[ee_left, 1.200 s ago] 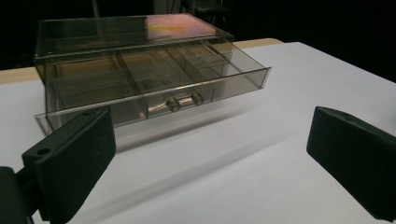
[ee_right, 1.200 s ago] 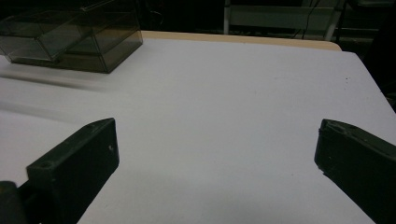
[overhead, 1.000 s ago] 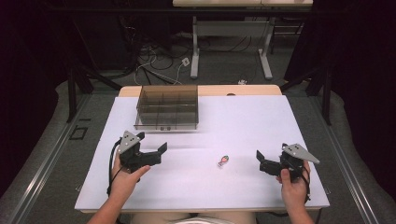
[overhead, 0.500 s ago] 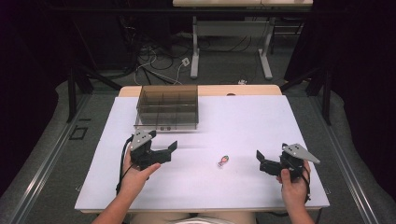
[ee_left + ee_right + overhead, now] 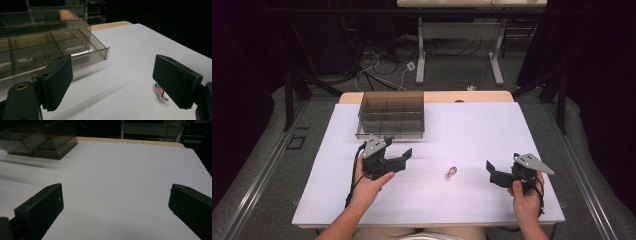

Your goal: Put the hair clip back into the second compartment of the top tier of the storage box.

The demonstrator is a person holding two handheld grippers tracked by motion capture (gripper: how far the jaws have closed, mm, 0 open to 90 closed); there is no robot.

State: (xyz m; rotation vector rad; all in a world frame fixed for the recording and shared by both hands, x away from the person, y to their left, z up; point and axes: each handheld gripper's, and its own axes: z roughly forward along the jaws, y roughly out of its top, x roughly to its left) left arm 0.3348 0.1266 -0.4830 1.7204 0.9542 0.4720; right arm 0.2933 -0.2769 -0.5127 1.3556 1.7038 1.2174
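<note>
A: Looking down from the high view, where do the two sets of tongs sit?

B: The left tongs [image 5: 404, 156] hang over the middle-left of the white desk [image 5: 472, 125], just in front of the smoky clear compartment box [image 5: 392, 114]. The right tongs [image 5: 491, 172] hover near the desk's right edge. Both stand wide apart at the jaws, and neither has hold of anything.

A: And what lies between them?

B: A small flat cut-out, red with a green top [image 5: 451, 172] — it looks like a little paper fruit or vegetable, though it is too small to say which. It rests on the bare desk, nearer the left tongs than the right.

A: Why is the left one angled that way?

B: I judge it is lining up on that piece. In the left gripper view the cut-out [image 5: 160, 92] peeks out just beside the right-hand jaw, so the opening is aimed a bit to one side of it, not yet around it.

A: And the box?

B: Its lid appears open and its compartments face the person — probably the sorting place, though that's a guess. The right tongs seem simply parked clear.
</note>
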